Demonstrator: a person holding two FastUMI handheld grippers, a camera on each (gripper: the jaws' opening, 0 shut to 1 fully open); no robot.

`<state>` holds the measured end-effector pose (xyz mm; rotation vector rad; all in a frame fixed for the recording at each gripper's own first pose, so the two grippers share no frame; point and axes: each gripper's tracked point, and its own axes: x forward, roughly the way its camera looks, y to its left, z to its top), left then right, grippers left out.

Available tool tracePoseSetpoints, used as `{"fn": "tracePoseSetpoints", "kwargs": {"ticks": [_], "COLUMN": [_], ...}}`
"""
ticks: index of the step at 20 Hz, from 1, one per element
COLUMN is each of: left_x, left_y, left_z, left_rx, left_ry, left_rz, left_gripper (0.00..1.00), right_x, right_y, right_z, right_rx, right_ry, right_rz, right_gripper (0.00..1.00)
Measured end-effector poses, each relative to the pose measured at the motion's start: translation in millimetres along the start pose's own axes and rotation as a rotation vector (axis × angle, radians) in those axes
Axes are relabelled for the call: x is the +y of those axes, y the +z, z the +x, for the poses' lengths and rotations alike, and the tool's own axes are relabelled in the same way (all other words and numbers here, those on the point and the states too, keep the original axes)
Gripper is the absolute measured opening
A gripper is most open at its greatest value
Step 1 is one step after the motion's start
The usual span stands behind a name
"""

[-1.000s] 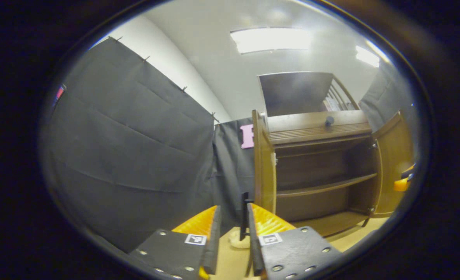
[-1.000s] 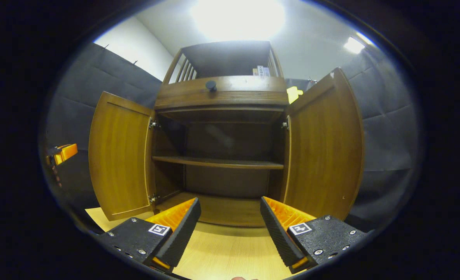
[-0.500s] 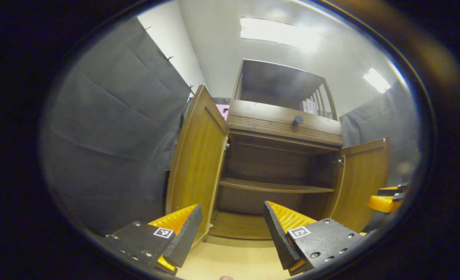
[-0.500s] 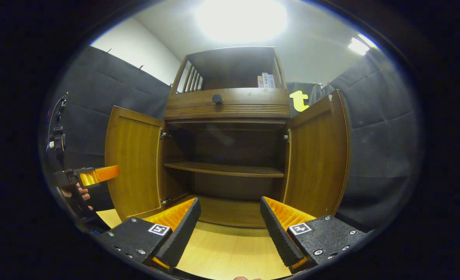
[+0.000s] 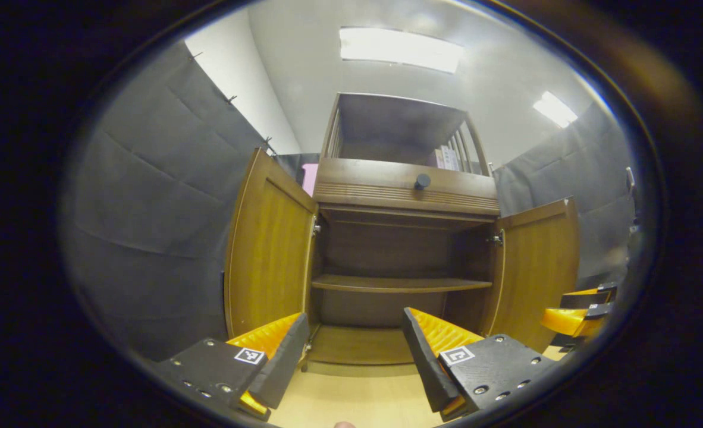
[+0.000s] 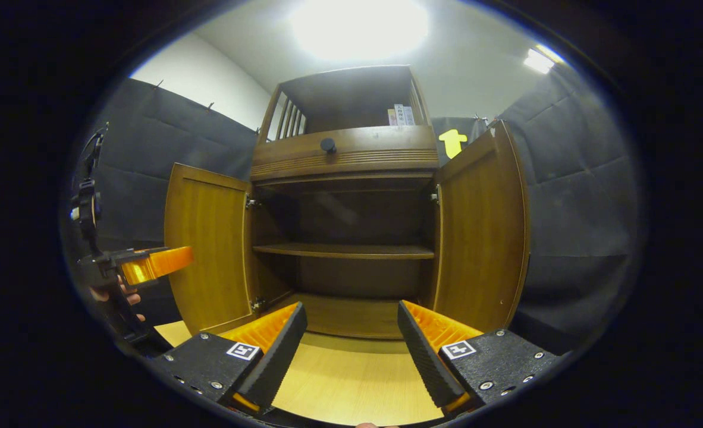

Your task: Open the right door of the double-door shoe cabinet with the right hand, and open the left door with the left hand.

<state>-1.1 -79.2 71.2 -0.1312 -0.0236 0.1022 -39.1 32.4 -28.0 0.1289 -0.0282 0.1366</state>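
Both doors of the shoe cabinet (image 6: 344, 196) stand swung wide, so the task looks done; the left door (image 5: 268, 249) lies ahead and to the left of the left gripper (image 5: 351, 356), its long axis upright, while the right door (image 6: 482, 232) lies ahead and to the right of the right gripper (image 6: 351, 351); each gripper is nearer its own door; both grippers gape, holding nothing, above the pale surface (image 6: 351, 392); any coming move is probably only a withdrawal.

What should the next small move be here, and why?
Probably just ease both tools back and stop: the left door and right door both stand wide open, and the left tool and right tool are open, clear of them.
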Motion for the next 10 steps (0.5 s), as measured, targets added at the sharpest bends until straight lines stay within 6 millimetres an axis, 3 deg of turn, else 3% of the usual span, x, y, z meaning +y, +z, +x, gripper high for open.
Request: {"fn": "tracePoseSetpoints", "kwargs": {"ticks": [4, 10], "left_x": [-5, -6], "left_y": [-3, -8], "left_z": [12, 14], "left_rx": [0.007, 0.016], "left_ry": [0.000, -0.001], "left_rz": [0.024, 0.031], "left_gripper": [0.92, 0.92], "right_x": [10, 18], "right_y": [6, 14], "right_z": [-3, 0], "right_rx": [-0.035, -0.069], "right_ry": [0.048, 0.047], "right_rz": [0.015, 0.001], "right_gripper": [0.95, 0.95]}}
